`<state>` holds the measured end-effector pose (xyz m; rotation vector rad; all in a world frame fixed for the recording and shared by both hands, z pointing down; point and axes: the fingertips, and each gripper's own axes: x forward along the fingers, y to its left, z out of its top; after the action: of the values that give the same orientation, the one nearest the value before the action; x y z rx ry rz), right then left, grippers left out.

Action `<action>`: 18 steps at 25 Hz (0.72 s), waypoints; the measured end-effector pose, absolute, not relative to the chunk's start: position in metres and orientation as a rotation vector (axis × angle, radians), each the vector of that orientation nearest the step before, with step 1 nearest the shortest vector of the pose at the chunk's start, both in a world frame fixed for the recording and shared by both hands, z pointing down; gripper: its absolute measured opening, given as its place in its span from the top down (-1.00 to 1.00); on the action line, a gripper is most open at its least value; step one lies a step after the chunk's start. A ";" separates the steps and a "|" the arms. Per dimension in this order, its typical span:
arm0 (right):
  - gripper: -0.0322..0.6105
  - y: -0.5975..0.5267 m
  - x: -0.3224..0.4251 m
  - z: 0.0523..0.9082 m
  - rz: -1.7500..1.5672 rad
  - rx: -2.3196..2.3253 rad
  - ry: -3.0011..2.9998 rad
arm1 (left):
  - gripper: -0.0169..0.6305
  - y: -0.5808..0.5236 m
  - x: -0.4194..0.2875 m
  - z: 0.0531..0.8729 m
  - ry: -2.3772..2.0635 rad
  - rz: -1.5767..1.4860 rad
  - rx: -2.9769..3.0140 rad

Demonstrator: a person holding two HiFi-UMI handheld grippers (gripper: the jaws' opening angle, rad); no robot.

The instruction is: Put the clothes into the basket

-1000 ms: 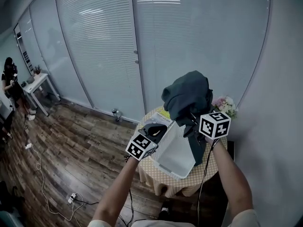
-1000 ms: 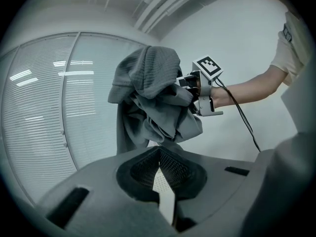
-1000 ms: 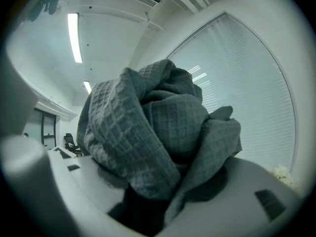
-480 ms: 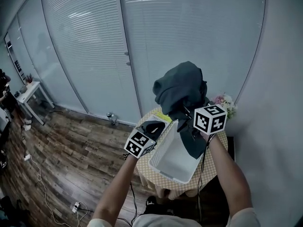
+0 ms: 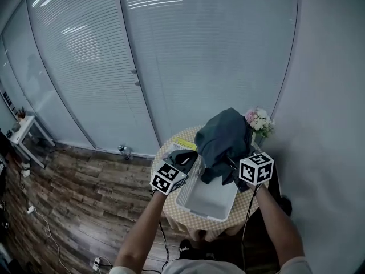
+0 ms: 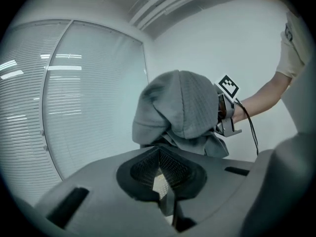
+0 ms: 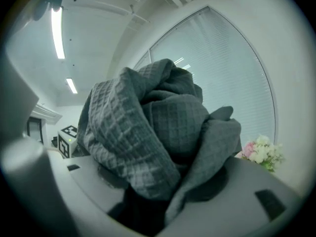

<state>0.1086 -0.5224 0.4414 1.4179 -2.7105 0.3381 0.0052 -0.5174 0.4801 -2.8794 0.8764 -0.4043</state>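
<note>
1. Head view: the dark grey garment (image 5: 225, 136) hangs bunched up from the right gripper (image 5: 229, 165), over the far end of the white basket (image 5: 206, 203) on the round worktop (image 5: 251, 209). The left gripper (image 5: 185, 156) sits at the basket's 10 o'clock, and there are flowers (image 5: 258, 119) at the garment's 1 o'clock.
2. Left gripper view: jaws clenched together, nothing in them. The garment's up at 12 o'clock, with the right gripper at its 3 o'clock.
3. Right gripper view: jaws clamped on the garment, which fills most of the frame. The flowers peek out at 4 o'clock.
</note>
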 end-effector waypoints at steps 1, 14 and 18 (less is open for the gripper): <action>0.09 -0.518 0.113 0.452 0.359 1.421 -2.696 | 0.91 -0.517 0.007 0.481 0.878 -0.404 -2.872; 0.09 -0.473 0.103 0.569 0.573 1.267 -2.544 | 0.91 -0.508 0.004 0.505 0.899 -0.410 -2.898; 0.09 -0.473 0.100 0.598 0.605 1.227 -2.434 | 0.91 -0.513 -0.003 0.501 0.921 -0.397 -2.895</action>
<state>0.0998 -0.4729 0.5976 1.2274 -2.4339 0.6055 -0.0027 -0.5129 0.5009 -2.8954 0.9208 -0.3974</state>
